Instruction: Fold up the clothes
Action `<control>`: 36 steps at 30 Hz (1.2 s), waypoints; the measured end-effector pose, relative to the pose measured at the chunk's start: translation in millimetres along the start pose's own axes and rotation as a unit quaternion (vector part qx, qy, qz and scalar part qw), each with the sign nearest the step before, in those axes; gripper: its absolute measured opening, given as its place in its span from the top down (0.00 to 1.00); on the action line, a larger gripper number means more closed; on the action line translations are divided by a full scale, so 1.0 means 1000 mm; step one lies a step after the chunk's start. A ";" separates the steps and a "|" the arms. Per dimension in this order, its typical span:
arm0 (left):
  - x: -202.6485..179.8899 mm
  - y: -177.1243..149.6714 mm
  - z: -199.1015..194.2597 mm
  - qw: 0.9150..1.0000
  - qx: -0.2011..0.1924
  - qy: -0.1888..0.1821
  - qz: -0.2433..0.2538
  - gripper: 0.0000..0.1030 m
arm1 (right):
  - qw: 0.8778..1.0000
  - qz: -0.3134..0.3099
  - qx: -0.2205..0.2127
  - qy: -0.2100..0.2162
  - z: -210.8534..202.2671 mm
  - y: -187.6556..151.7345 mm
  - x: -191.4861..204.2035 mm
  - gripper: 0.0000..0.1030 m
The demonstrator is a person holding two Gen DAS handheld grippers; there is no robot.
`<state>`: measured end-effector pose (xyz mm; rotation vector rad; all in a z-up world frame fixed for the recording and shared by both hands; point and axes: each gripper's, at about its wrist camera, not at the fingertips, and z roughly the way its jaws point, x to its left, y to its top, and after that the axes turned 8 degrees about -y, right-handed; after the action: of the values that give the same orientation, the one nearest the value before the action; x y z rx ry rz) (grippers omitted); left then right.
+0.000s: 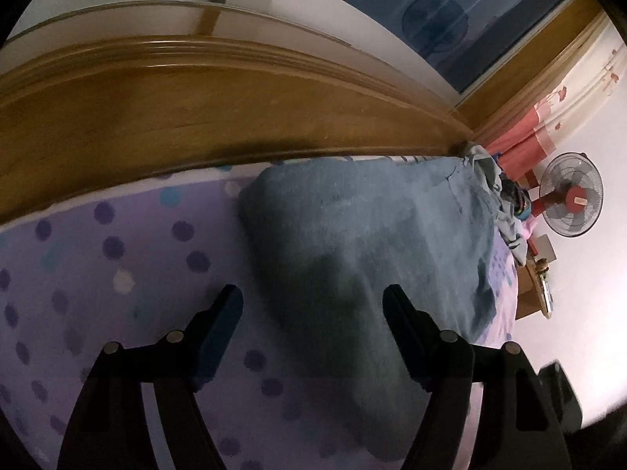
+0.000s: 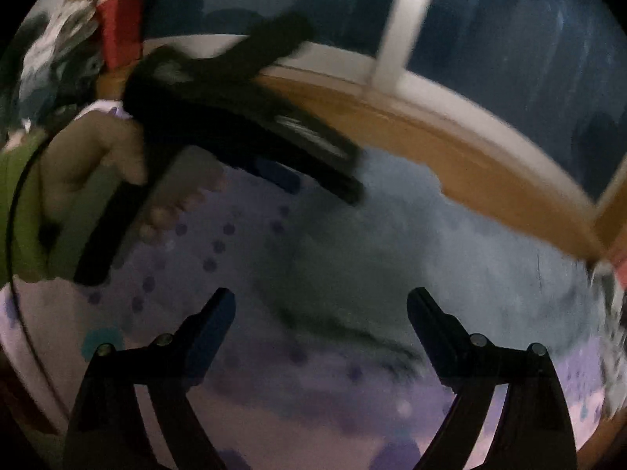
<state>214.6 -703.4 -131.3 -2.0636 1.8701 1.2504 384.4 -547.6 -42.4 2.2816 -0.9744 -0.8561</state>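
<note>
We see the blue-grey garment [image 1: 364, 235] lying folded in a thick pad on the bed's polka-dot sheet [image 1: 117, 266], its far edge up against the wooden headboard [image 1: 196, 117]. From the left wrist view, the near end of the garment runs down between the two fingers of our left gripper [image 1: 313, 297]; the jaws stand wide, and neither pad presses on the cloth. The left finger hangs over bare sheet, the right one over the garment's edge.

In the right wrist view, which is blurred, the same garment [image 2: 372, 254] lies ahead of our right gripper [image 2: 321, 305] and slightly to the right. These jaws too stand wide and hold nothing; below them we see only sheet [image 2: 313, 411] and the garment's near fringe. Whether the tips touch the cloth we cannot tell.

Up and to the left in that view, the left gripper [image 2: 352, 192] reaches in over the sheet, carried by a hand [image 2: 117, 180] in a green sleeve [image 2: 19, 203].

Further out, a heap of other clothes [image 1: 505, 203] sits at the headboard's far end, just beyond the folded garment. Behind it stand a pedestal fan [image 1: 572, 196] and a pink curtain [image 1: 525, 145], with a dark window [image 1: 490, 19] above the headboard.
</note>
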 end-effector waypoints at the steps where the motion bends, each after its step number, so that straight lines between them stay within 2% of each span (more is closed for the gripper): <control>1: 0.000 0.002 0.004 1.000 0.004 0.001 0.004 0.27 | 1.000 -0.007 -0.003 -0.008 0.004 0.002 0.007 0.14; 3: -0.001 0.005 0.009 1.000 0.008 0.005 0.010 0.27 | 1.000 -0.008 0.003 -0.018 0.017 0.004 0.015 0.22; 5: -0.003 0.007 0.012 1.000 0.011 0.008 0.015 0.27 | 0.999 0.008 0.030 -0.027 0.030 0.003 0.014 0.34; 8: -0.006 0.010 0.017 1.000 0.019 0.009 0.018 0.27 | 0.998 0.030 0.044 -0.030 0.040 0.000 0.007 0.40; 12: 0.000 0.014 0.018 1.000 0.012 -0.014 -0.009 0.27 | 0.998 0.035 0.044 -0.031 0.042 -0.002 0.001 0.46; 16: 0.013 0.018 0.018 0.997 -0.006 -0.045 -0.065 0.41 | 0.999 0.029 0.039 -0.020 0.040 -0.003 -0.003 0.52; 20: 0.014 0.019 0.015 0.996 -0.008 -0.043 -0.074 0.47 | 0.998 0.047 0.029 0.011 0.034 -0.003 -0.020 0.60; 27: -0.026 0.026 0.004 0.999 -0.028 -0.014 -0.032 0.47 | 0.993 0.090 -0.005 0.075 0.017 -0.001 -0.063 0.61; 32: -0.061 0.036 0.000 0.999 -0.044 -0.012 0.001 0.47 | 0.979 0.163 -0.015 0.118 0.008 -0.007 -0.103 0.61; 36: -0.088 0.045 0.006 0.998 -0.049 -0.003 0.029 0.47 | 0.970 0.199 -0.030 0.133 0.010 -0.009 -0.132 0.61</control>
<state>180.2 -641.1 -62.3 -2.0629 1.9173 1.3859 309.1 -443.2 -9.0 1.9842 -1.2044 -0.3926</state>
